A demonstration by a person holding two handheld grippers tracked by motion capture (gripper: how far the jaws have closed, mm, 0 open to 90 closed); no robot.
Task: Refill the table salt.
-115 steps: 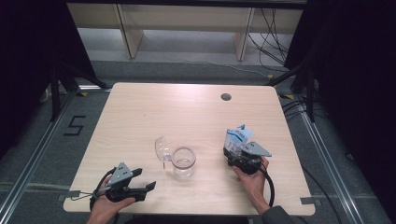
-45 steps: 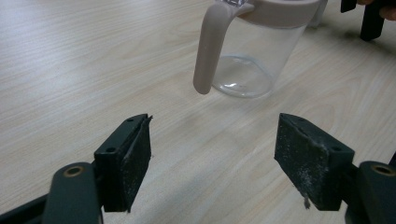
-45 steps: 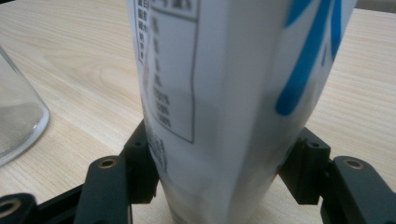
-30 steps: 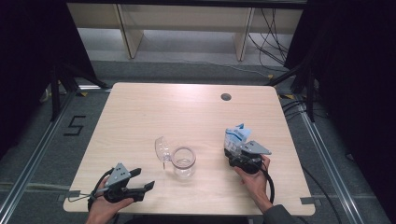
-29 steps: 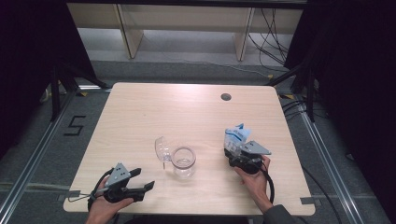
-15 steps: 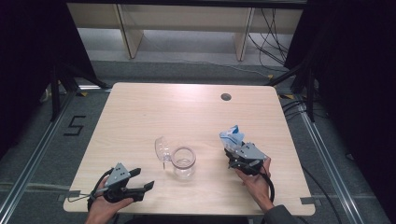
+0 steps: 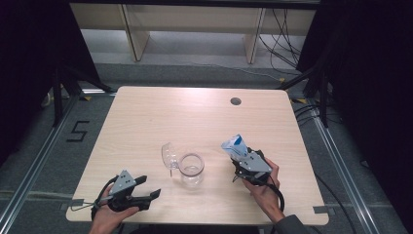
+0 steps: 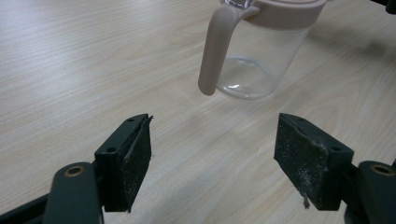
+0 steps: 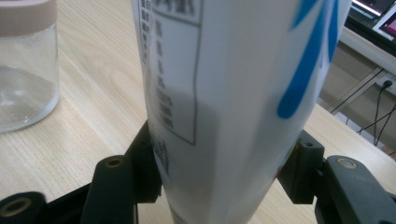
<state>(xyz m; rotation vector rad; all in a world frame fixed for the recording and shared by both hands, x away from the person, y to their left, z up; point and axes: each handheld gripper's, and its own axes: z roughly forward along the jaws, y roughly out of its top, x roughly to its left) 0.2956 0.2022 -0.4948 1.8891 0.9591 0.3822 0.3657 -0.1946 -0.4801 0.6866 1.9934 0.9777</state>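
A clear glass jug (image 7: 191, 170) with a pinkish rim and handle stands near the table's front middle, its hinged lid (image 7: 168, 155) flipped open to the left. In the left gripper view the jug (image 8: 261, 51) stands just ahead, handle toward me. My left gripper (image 7: 148, 192) rests at the front left, jaws wide open around bare table (image 8: 212, 154). My right gripper (image 7: 238, 158) is shut on a white and blue carton (image 7: 234, 145), lifted and tilted toward the jug. The carton (image 9: 233, 93) stands between both jaws in the right gripper view.
The wooden table (image 7: 195, 112) has a round cable hole (image 7: 235, 101) at the back right. Shelving legs and cables lie on the floor beyond the far edge. Dark curtains flank both sides.
My right gripper has risen a little and shifted left toward the jug, tilting the carton over. The left gripper and the jug stay where they were.
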